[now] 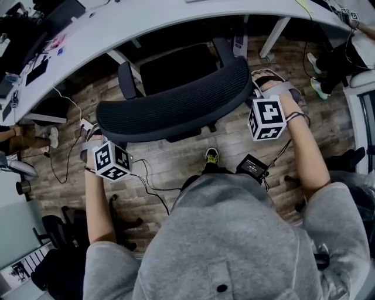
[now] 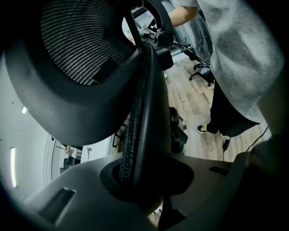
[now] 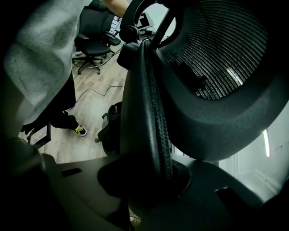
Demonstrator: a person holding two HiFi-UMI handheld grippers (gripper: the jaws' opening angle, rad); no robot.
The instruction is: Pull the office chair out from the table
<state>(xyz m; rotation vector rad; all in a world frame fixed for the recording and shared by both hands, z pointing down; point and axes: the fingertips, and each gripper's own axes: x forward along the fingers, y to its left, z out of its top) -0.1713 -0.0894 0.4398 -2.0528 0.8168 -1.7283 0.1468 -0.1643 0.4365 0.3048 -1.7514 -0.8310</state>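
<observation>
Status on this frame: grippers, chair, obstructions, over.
Left gripper, right gripper both shut on backrest edges. Office chair close to table. Cable and black box on floor behind it.

The office chair [image 1: 176, 70] stands in front of the person, its seat close up to the curved tabletop [image 1: 146, 17] beyond it and its backrest [image 1: 176, 102] nearest the person. The left tool [image 2: 142, 180] is at the backrest's left end and the right tool [image 3: 151, 176] at its right end. In each gripper view the backrest's edge sits clamped between the jaws. On the floor [image 1: 228, 143] between chair and person are the person's shoe [image 1: 211, 156] and, to its right, a small box [image 1: 253, 167]. Another chair [image 3: 92, 31] stands beyond the person.
</observation>
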